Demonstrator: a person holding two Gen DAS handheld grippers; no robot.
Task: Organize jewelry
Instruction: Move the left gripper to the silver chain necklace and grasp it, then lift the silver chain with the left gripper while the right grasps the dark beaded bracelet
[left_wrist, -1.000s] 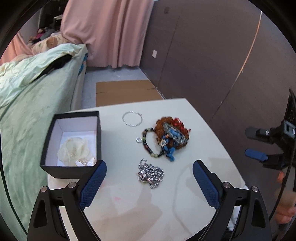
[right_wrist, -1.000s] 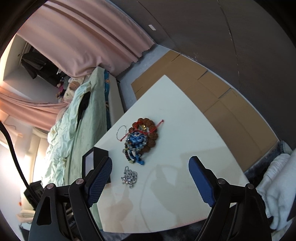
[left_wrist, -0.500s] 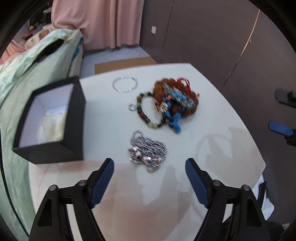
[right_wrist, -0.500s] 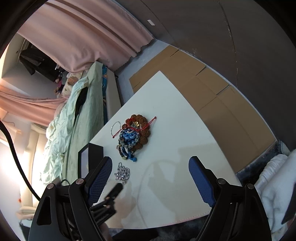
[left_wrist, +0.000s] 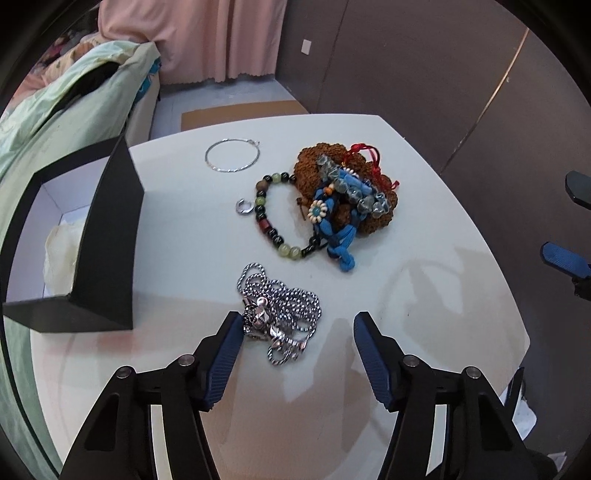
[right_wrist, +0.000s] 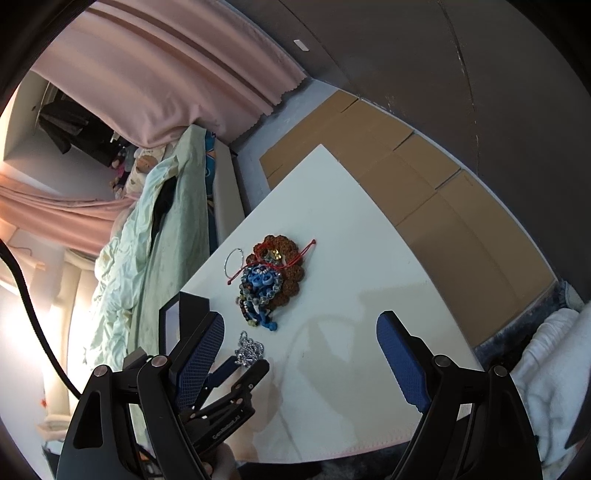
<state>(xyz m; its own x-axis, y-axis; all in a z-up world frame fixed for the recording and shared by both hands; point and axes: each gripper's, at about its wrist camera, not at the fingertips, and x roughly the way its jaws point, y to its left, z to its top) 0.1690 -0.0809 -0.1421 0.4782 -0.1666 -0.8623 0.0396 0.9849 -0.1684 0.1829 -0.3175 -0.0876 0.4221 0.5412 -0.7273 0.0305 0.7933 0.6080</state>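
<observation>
Silver chain necklace (left_wrist: 277, 311) now between spread left gripper (left_wrist: 295, 334) pads, closer than before; ready for grasp. Right gripper (right_wrist: 300, 345) apart, idle.

Black box (left_wrist: 107, 236) left — bare table (left_wrist: 424, 295) right

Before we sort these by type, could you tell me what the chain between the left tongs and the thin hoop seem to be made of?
Chain: apparently polished metal, silvery links with bright glints. Thin hoop: likely fine silver-coloured wire, shiny and very slim.
</observation>
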